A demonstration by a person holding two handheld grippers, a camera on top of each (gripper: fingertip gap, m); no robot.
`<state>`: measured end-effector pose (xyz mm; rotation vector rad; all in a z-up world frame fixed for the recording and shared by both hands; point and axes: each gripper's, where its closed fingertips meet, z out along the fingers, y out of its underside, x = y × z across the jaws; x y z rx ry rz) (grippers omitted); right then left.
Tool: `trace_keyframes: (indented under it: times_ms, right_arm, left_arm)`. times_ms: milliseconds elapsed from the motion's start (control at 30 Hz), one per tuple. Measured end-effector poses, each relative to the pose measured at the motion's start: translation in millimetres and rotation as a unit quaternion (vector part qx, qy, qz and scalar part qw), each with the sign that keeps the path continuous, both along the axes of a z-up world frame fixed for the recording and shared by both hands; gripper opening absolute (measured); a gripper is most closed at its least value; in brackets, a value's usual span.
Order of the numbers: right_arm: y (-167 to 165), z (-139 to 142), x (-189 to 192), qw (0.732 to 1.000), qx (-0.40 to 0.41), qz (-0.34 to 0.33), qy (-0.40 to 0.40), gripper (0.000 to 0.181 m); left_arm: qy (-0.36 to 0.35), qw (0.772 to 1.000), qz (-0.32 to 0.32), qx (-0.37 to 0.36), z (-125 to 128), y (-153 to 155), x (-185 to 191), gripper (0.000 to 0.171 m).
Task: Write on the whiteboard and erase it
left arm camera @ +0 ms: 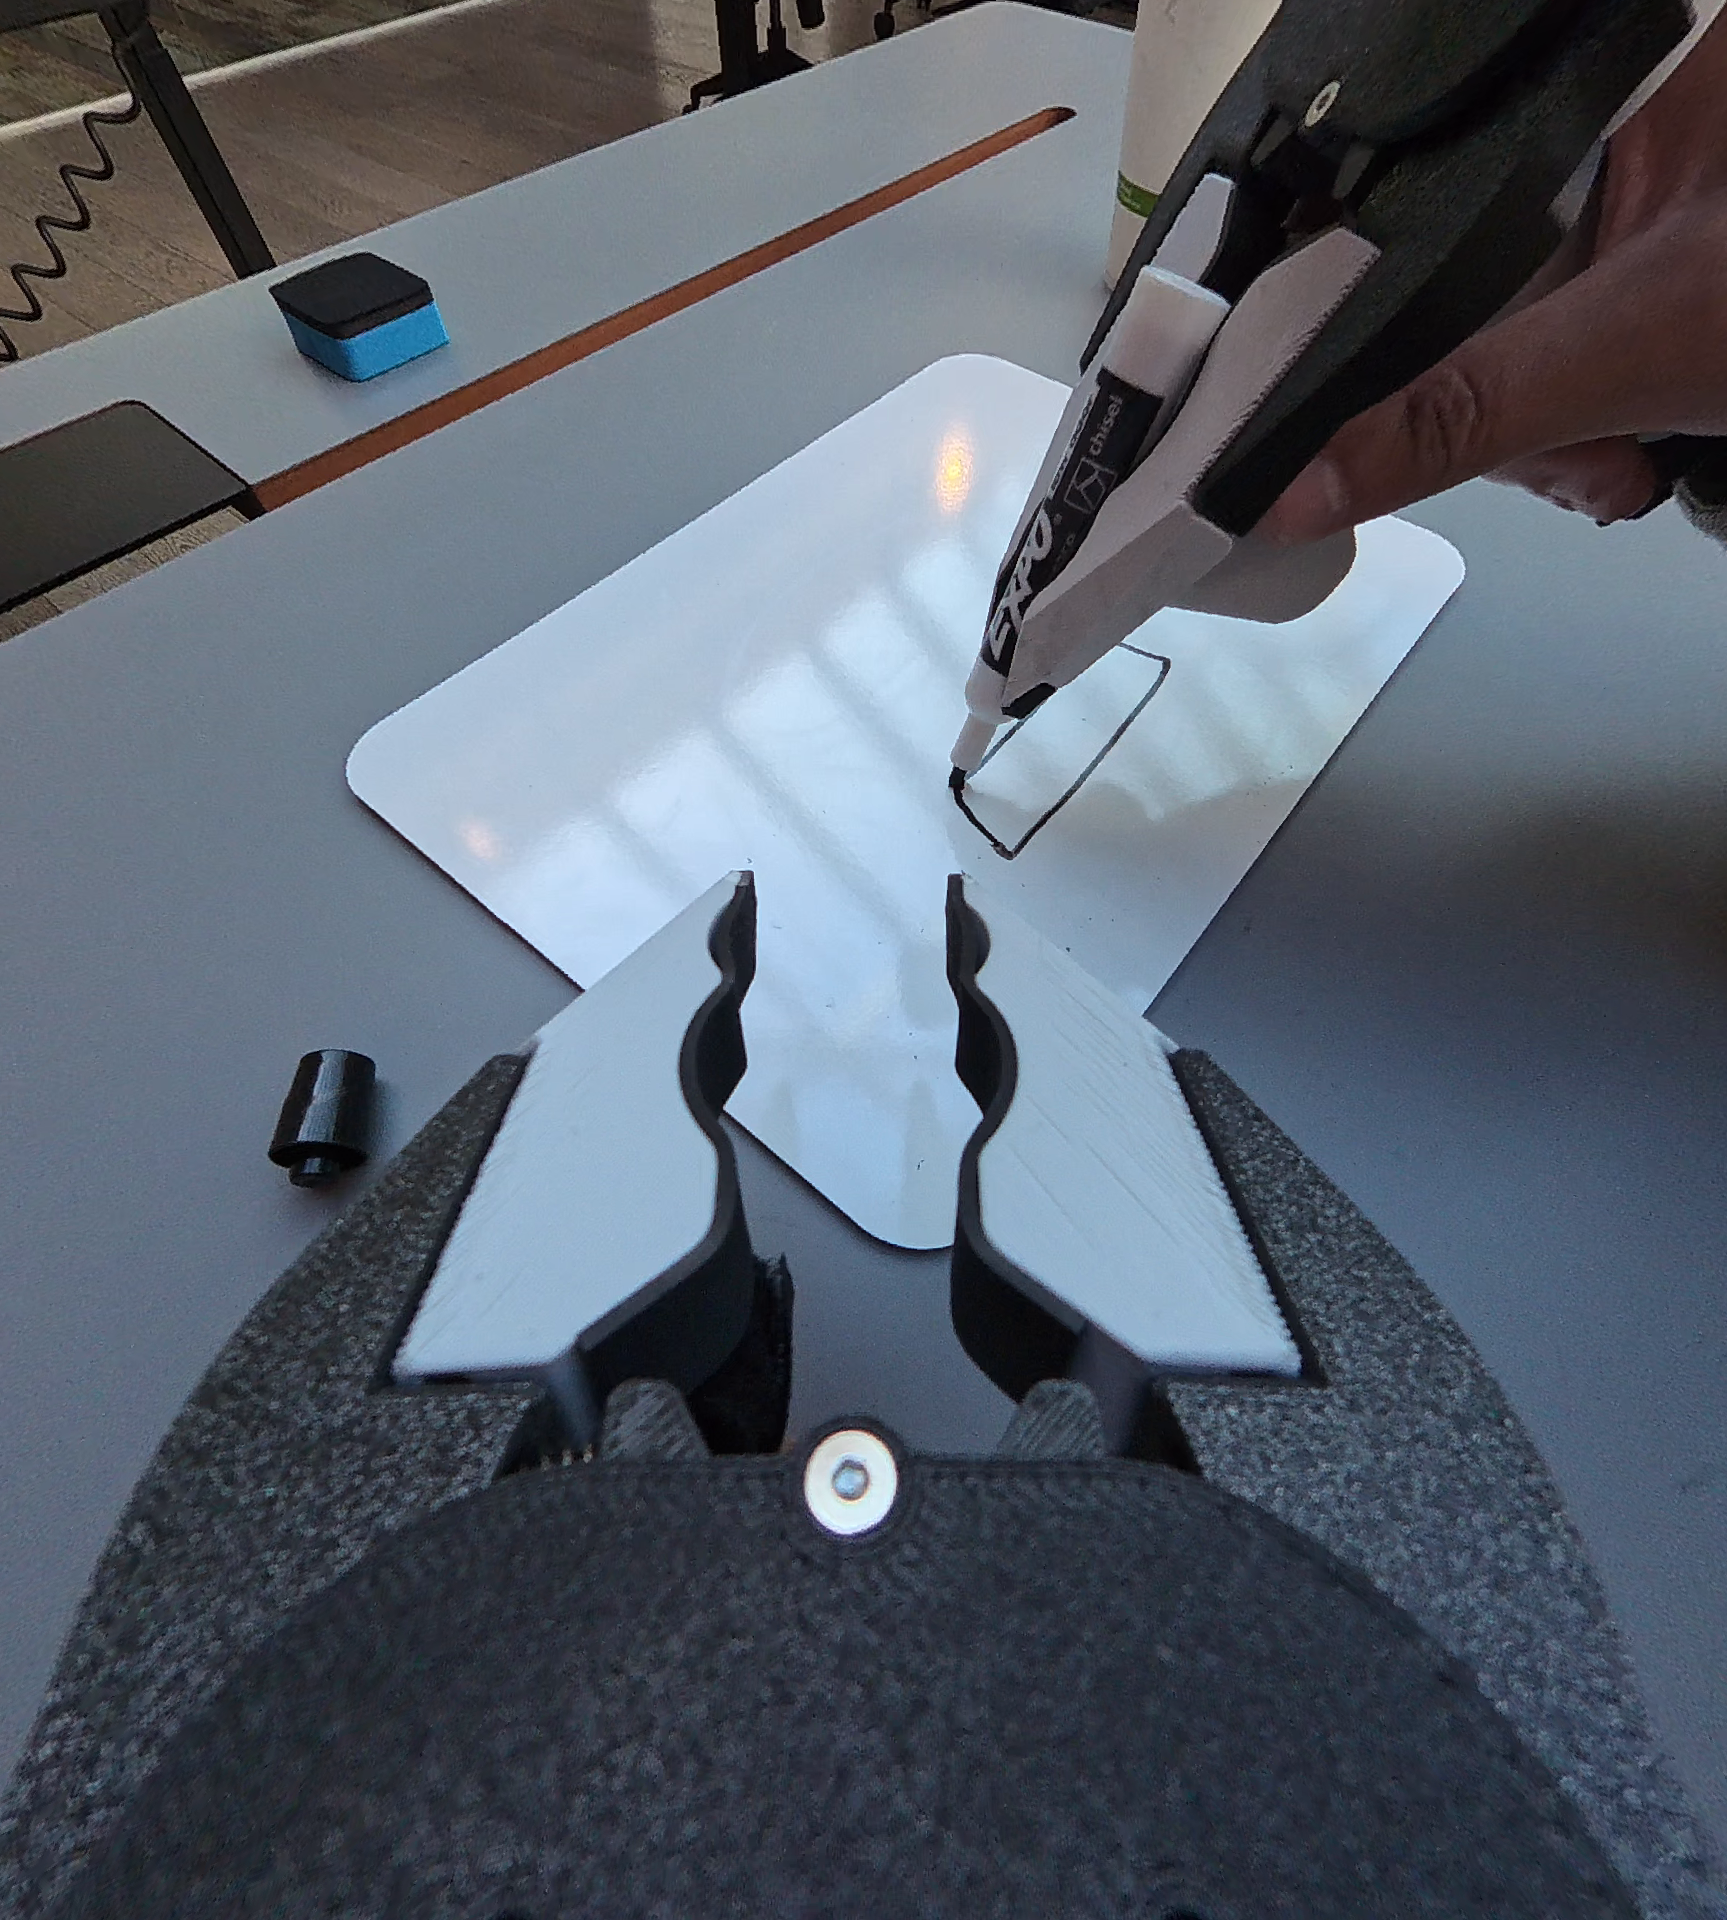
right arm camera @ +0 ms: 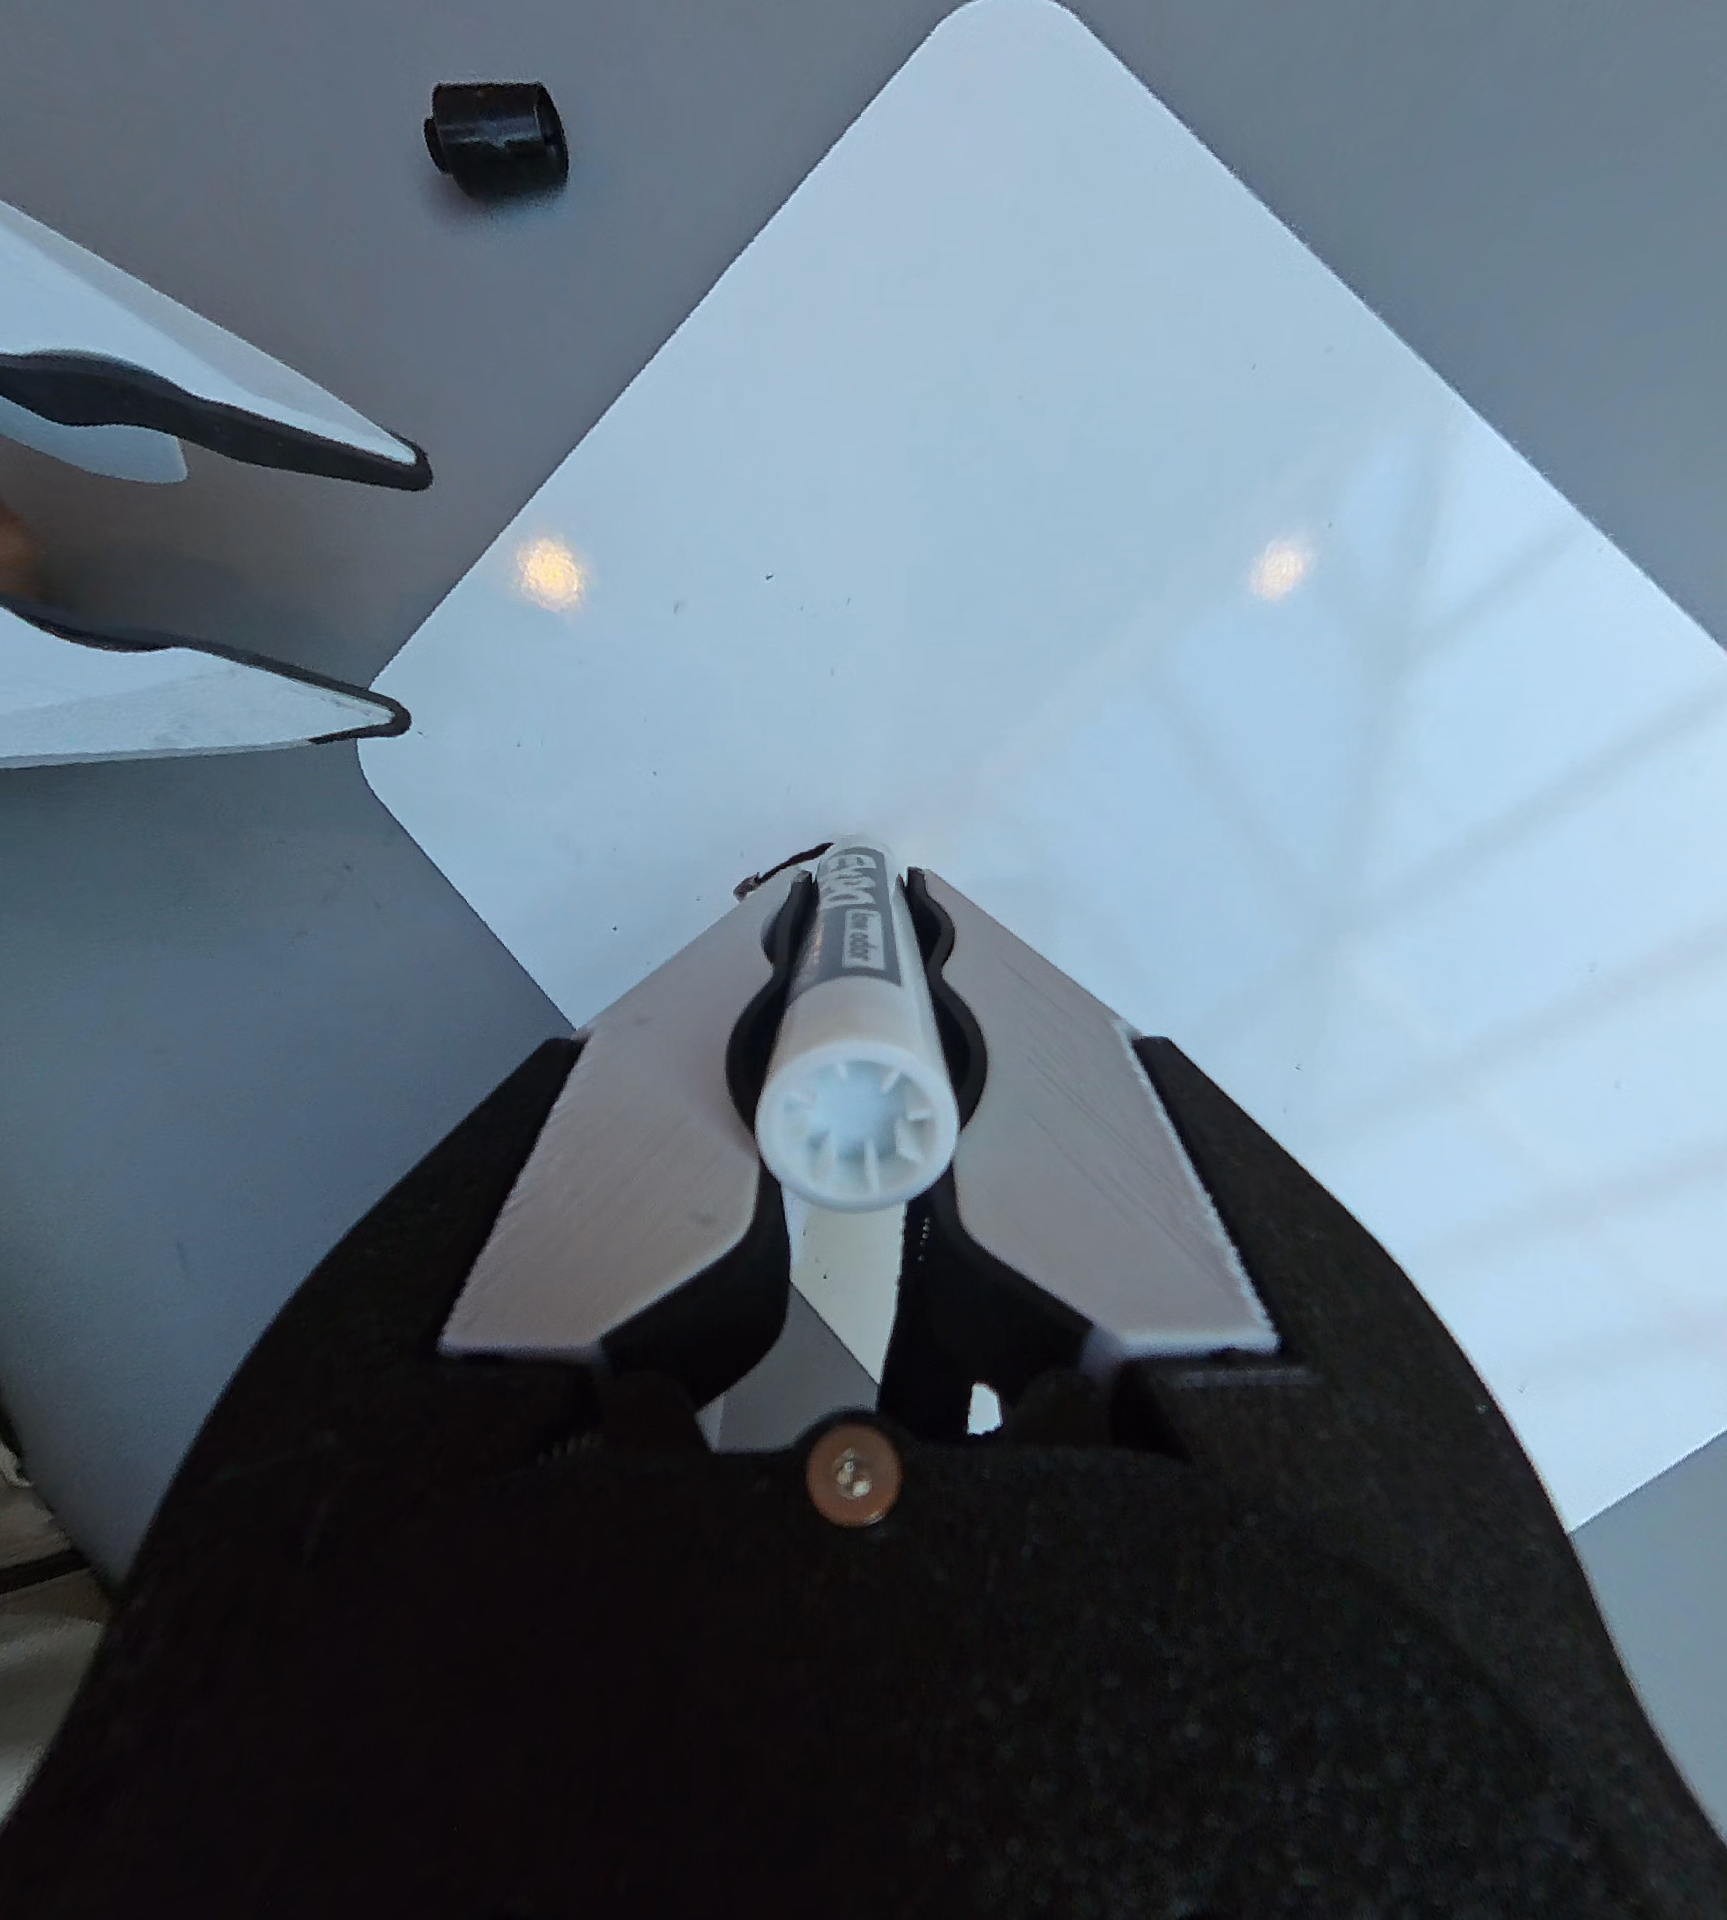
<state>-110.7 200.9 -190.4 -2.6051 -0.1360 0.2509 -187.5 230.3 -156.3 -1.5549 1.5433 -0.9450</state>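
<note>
My right tongs (right arm camera: 854,894) pinch the marker (left arm camera: 1046,530), its tip touching the whiteboard (left arm camera: 734,665) on the desk (left arm camera: 163,831) at a drawn rectangle (left arm camera: 1067,758), while my left tongs (left arm camera: 851,883) hover spread and empty near the black cap (left arm camera: 324,1117).

Dry-erase marker (left arm camera: 1056,540) on a small whiteboard (left arm camera: 734,748), its cap (left arm camera: 324,1130) off to the side.

The white, black-labelled marker slants steeply, clamped in the right tool (right arm camera: 854,883), its tip touching the glossy, round-cornered whiteboard at a corner of a black hand-drawn rectangle (left arm camera: 1067,764). The black cap lies on its side on the grey surface (left arm camera: 163,935) just beside the board.
</note>
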Motion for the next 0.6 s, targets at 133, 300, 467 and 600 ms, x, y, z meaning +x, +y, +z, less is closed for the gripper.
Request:
trace_keyframes:
  times_ms: [133,300,467,600]
  right_arm:
    - [4.2,0.0,0.4,1.000,0.000,0.002,-0.001,0.018]
    - [10.3,0.2,1.2,1.000,-0.002,0.006,-0.007,0.018]
    - [17.1,0.2,1.5,1.000,-0.002,0.009,-0.007,0.018]
    - [22.2,0.1,2.1,1.000,-0.001,0.010,-0.006,0.018]
  left_arm:
    - [0.000,1.000,0.001,0.000,0.1,-0.2,-0.1,0.037]
    - [0.000,1.000,0.002,0.000,0.5,-0.4,-0.4,0.037]
    - [-0.001,1.000,0.003,0.000,1.1,-0.5,-0.9,0.037]
    - [-0.001,1.000,0.004,-0.001,1.1,-0.9,-1.3,0.037]
